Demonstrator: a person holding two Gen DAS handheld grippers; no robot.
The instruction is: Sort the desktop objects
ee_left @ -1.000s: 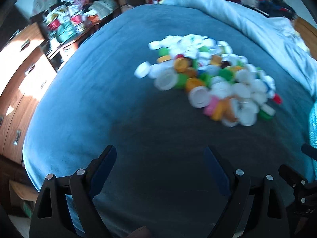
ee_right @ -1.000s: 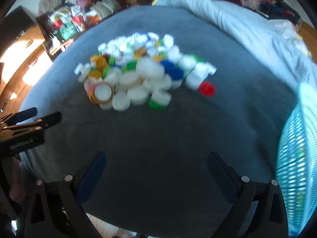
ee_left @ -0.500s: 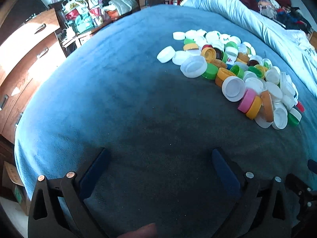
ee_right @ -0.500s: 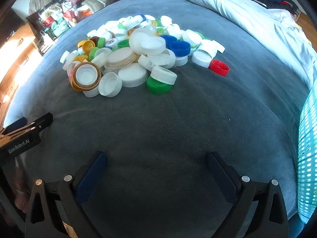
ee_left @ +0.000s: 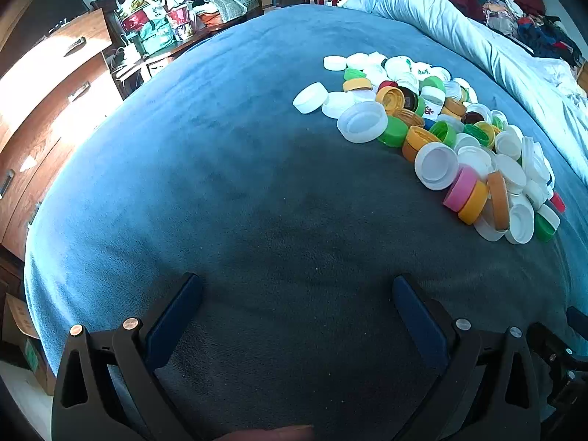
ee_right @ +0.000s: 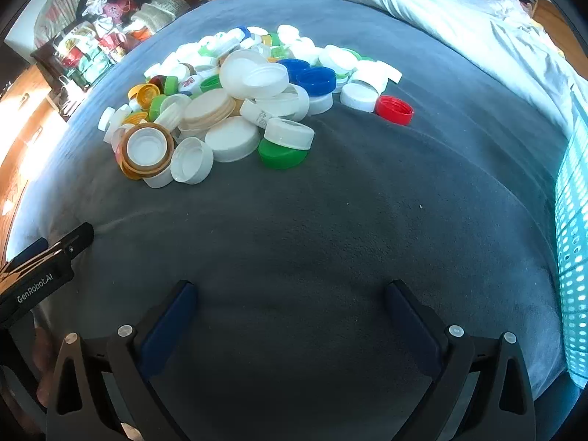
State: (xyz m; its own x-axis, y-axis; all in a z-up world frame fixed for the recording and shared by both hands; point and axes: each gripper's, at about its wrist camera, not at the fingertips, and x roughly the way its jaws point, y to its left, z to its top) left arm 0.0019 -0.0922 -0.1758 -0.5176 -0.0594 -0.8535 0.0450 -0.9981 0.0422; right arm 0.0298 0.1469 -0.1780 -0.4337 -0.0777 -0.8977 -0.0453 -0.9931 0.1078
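Both claws have dipped closer to the bed since a second ago, and the left claw (ee_left: 297, 290) has spread from part-way to fully wide; the blur of that earlier view has settled into a sharp one. The right claw (ee_right: 290, 294) also stands wide, and neither has anything between its blue pads.

The heap of bottle caps (ee_right: 242, 99) lies on the blue blanket (ee_left: 220, 191), in the far half of the bed: off to the far right of the left claw, and far and slightly left of the right claw. A red cap (ee_right: 394, 109) sits just apart at the heap's right edge. A green cap (ee_right: 282, 152) at the near edge has a white cap (ee_right: 290, 134) tilted on top of it. A teal perforated basket (ee_right: 573, 257) shows at the right edge of the right claw's view.

Both claws point steeply down at bare blanket, well short of the caps, side by side; the left one's black body (ee_right: 40, 275) shows at the left edge of the right claw's view.

Risks from here look plain. The caps overlap and lean on one another, so a wide claw coming into the heap could take two at once or scatter neighbours. The plush blanket gives underfoot, and a pad pressed low might snag the pile rather than get under a rim. With the two claws so near each other, reaching for the same edge could bring them together.
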